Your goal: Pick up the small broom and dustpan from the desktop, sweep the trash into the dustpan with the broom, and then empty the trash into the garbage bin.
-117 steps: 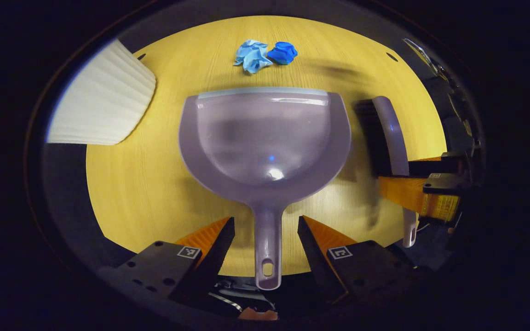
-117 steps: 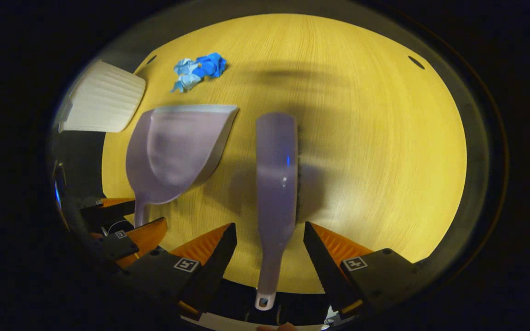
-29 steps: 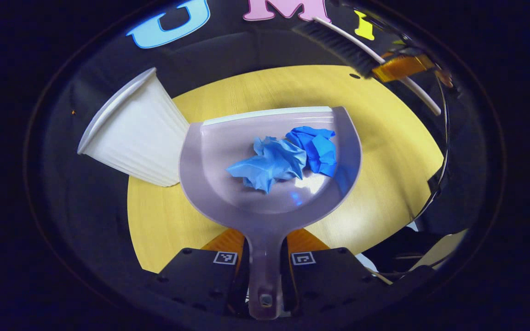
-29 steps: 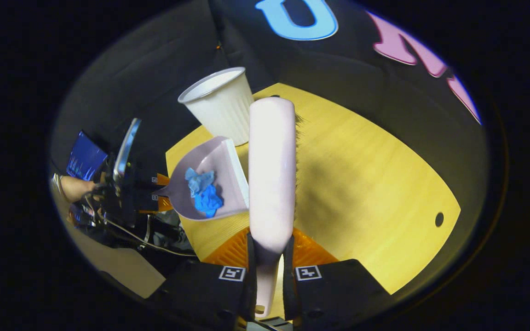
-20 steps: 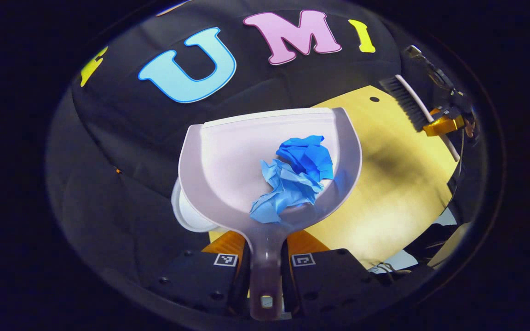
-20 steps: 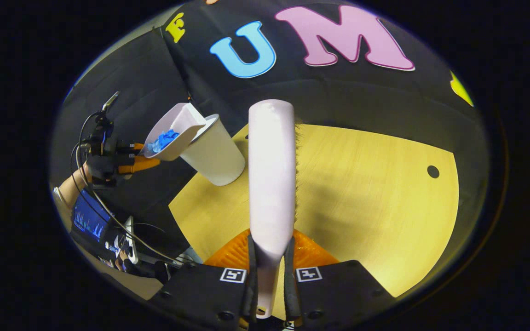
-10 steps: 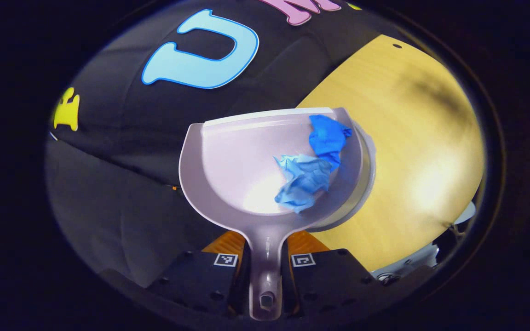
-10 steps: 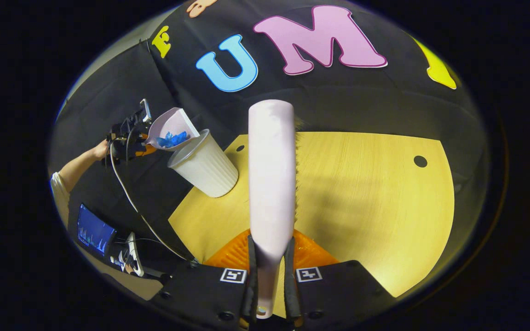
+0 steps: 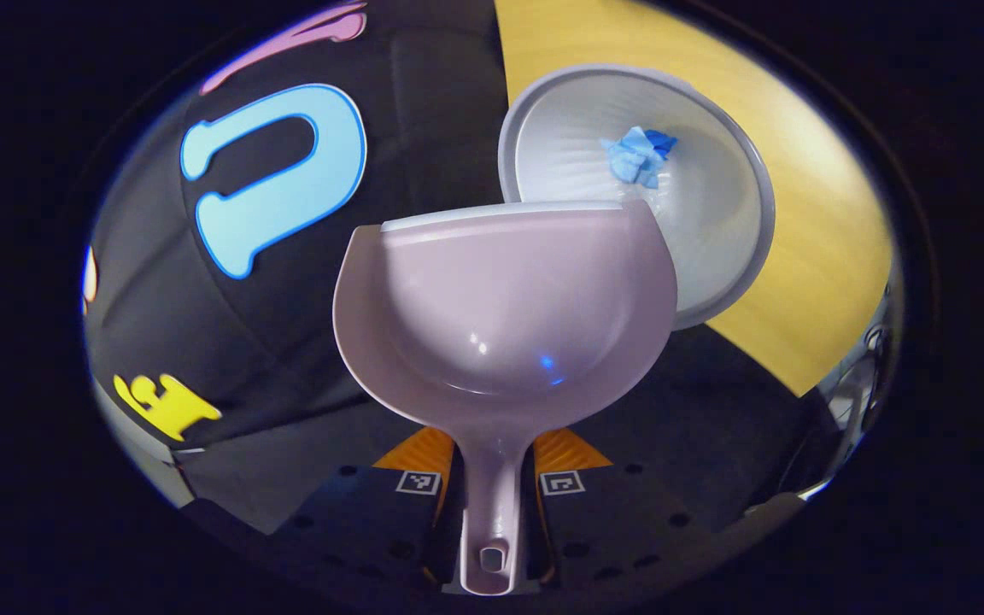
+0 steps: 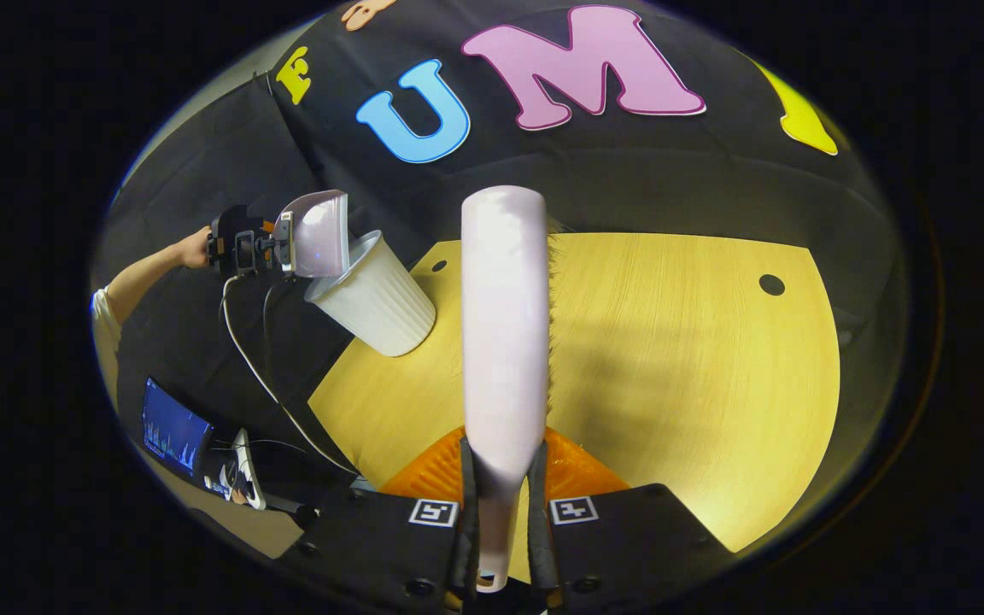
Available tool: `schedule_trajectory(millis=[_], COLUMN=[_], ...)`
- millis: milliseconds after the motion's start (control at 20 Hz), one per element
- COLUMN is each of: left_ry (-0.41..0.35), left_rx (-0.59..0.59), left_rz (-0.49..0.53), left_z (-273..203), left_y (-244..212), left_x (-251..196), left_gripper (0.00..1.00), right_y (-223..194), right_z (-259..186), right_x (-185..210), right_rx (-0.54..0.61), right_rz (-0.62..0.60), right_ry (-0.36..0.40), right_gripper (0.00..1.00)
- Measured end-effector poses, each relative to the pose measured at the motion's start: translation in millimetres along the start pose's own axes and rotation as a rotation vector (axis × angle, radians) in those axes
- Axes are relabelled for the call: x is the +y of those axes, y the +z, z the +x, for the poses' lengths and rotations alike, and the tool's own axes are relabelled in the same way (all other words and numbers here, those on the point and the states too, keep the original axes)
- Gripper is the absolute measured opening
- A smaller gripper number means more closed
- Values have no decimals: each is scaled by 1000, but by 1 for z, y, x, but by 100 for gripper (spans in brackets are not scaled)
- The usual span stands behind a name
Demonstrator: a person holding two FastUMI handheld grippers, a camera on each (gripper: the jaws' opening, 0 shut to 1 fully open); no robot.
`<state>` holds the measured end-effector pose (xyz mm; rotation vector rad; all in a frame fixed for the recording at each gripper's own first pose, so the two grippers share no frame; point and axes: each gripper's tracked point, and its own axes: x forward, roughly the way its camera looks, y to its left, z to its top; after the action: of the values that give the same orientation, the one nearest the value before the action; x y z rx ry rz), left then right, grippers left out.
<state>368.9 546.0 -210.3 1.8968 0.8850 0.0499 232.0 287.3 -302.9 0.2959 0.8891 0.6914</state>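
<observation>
My left gripper (image 9: 492, 478) is shut on the handle of the pale lilac dustpan (image 9: 500, 307), which is tipped over the white ribbed bin (image 9: 714, 248). The pan's scoop holds nothing. Crumpled blue trash (image 9: 637, 155) lies at the bottom of the bin. In the right gripper view, the dustpan (image 10: 321, 232) hangs steeply above the bin (image 10: 372, 299) at the table's far left corner, with the left gripper (image 10: 244, 243) behind it. My right gripper (image 10: 499, 504) is shut on the handle of the small broom (image 10: 505, 325), held above the table, its bristles on the right side.
The round yellow wooden table (image 10: 688, 367) lies under the broom, with a small dark hole (image 10: 771, 284) near its far right edge. A person's forearm (image 10: 146, 273) holds the left gripper. A lit screen (image 10: 169, 429) and cables sit low at the left.
The dustpan has tipped further over the bin and both blue wads have slid out of it into the bin. The broom has stayed almost still.
</observation>
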Motion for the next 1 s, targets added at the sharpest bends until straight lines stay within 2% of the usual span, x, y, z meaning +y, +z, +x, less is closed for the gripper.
schedule_trajectory(millis=[200, 300, 350, 400, 550, 700, 800, 900, 1000], left_ry=[211, 251, 241, 204, 39, -120, -262, -435, -665], left_rx=[8, -7, -15, -29, -85, -166, -243, -339, -430], left_rz=[175, 190, 162, 97, -184, -529, -797, -1028, -1164], left_z=[8, 9, 11, 14, 20, 8, -11, -38, -71], left_y=[-19, -21, -23, -22, -17, 16, 61, 128, 206], left_x=[14, 18, 14, 5, -44, -97, -125, -163, -202], left_gripper=[26, 26, 26, 26, 26, 26, 26, 26, 26], right_y=[-2, -4, -5, -5, -7, 1, 10, 15, 0], right_z=[0, 1, 1, 0, -3, -9, -12, -9, 2], right_x=[3, 9, 9, 8, 14, 18, 22, 30, 30], right_rx=[12, 16, 18, 20, 18, -16, -62, -89, -20], right_rz=[-20, -24, -25, -28, -31, -20, -15, -20, -24], right_ry=[15, 30, 34, 34, 46, 45, -1, -55, -118], right_gripper=[25, 24, 25, 25, 25, 25, 24, 24, 25])
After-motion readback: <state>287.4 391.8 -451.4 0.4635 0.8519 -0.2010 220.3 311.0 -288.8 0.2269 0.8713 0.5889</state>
